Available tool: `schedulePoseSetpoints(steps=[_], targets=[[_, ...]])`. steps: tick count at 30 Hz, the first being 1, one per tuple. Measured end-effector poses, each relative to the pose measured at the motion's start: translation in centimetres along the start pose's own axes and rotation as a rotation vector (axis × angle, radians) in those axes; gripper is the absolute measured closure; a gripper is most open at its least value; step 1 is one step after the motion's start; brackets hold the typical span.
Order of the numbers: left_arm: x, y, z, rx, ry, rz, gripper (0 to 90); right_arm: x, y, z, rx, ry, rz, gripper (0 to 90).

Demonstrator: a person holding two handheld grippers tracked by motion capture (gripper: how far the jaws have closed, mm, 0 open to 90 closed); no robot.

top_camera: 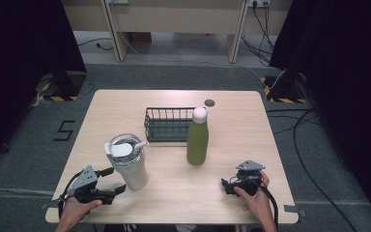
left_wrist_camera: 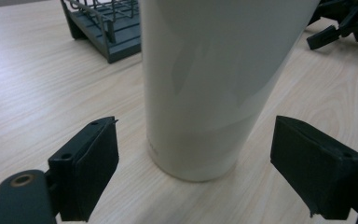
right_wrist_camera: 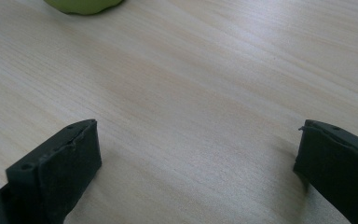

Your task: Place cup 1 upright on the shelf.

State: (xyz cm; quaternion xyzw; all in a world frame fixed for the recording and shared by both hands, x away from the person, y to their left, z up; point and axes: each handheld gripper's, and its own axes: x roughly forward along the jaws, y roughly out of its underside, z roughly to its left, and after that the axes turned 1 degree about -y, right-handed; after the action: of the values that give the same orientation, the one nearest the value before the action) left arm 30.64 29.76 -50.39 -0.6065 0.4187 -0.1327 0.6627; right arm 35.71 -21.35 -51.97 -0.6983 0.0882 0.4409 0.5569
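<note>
A cream tumbler (top_camera: 128,162) with a clear lid and a white tab stands upright at the table's front left. My left gripper (top_camera: 114,181) is open just left of its base, jaws either side without touching; the tumbler (left_wrist_camera: 205,88) rises close ahead between my left gripper (left_wrist_camera: 205,170) jaws. A green bottle (top_camera: 197,140) with a white cap stands upright at mid-table. My right gripper (top_camera: 225,185) rests low near the front right, open, pointing left. In the right gripper view my right gripper (right_wrist_camera: 196,163) spans bare wood, with the bottle's base (right_wrist_camera: 84,5) at the top edge.
A dark wire basket (top_camera: 168,123) sits behind the tumbler and left of the bottle; it also shows as the basket (left_wrist_camera: 105,28) in the left gripper view. A small dark disc (top_camera: 209,102) lies near the table's (top_camera: 125,104) far edge. Cables run across the floor to the right.
</note>
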Motion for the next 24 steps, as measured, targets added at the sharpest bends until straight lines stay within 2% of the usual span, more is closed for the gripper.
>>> schedulePoseSetpoints(steps=[4,9,11,15,19,24], targets=[[0.6,-0.2,-0.5,0.014,0.001,-0.023,14.8,0.1,0.0,-0.1,-0.008,-0.002,-0.003,0.3],[1.1,-0.6,-1.0,0.045,-0.024,-0.071,14.7,0.1,-0.1,-0.1,-0.008,-0.003,-0.003,0.3],[1.4,-0.6,-1.1,0.045,-0.028,-0.085,14.7,0.1,-0.1,-0.1,-0.008,-0.003,-0.003,0.3],[2.0,-0.6,-1.2,0.042,-0.037,-0.104,14.5,0.1,-0.1,-0.1,-0.006,-0.005,-0.001,0.3],[2.9,-0.9,-1.5,0.069,-0.054,-0.117,11.9,0.1,-0.1,-0.1,-0.007,-0.005,-0.002,0.3],[3.6,-1.2,-1.6,0.076,-0.064,-0.134,9.1,0.1,-0.1,-0.1,-0.002,-0.005,0.0,0.3]])
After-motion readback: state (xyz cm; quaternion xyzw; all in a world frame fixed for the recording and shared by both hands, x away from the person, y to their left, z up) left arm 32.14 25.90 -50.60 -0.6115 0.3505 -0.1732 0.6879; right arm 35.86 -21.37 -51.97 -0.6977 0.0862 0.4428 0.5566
